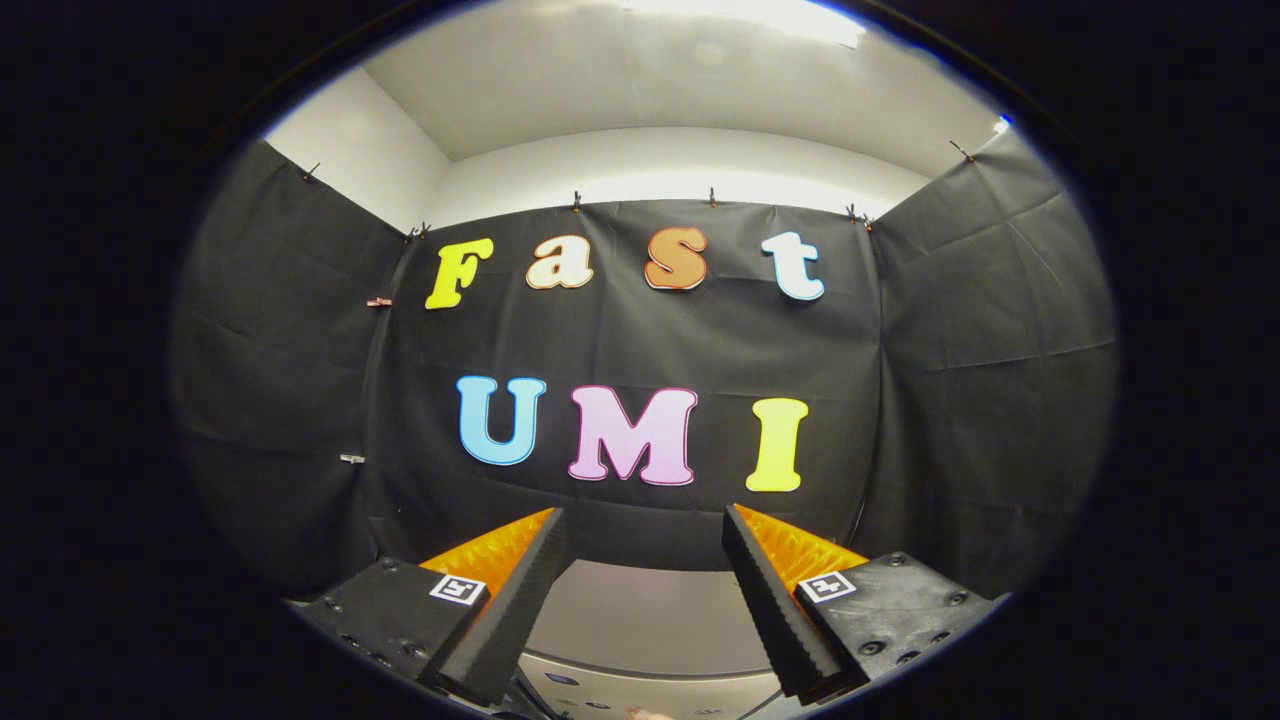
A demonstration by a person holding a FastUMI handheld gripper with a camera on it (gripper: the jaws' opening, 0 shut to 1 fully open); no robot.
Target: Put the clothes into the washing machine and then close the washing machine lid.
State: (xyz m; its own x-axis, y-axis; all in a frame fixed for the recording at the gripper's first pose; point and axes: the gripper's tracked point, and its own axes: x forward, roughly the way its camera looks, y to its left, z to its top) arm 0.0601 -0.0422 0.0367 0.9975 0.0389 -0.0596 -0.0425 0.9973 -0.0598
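Matt, creased black cloth wall (640, 340); ribbed fingers (770, 600), spread apart; smooth, faintly glossy washing machine lid (645, 620)

Black cloth walls (640, 340), white ceiling (640, 80), perhaps a ceiling light (750, 15).

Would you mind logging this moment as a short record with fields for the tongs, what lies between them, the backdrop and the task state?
tongs: open, fingers spread apart, holding nothing
between the fingers: pale top of the washing machine, low and just ahead
beyond the fingers: black cloth wall clipped up on three sides
above the cloth: white wall and ceiling, with a bright light
clothes: not identifiable here
task state: nothing grasped yet
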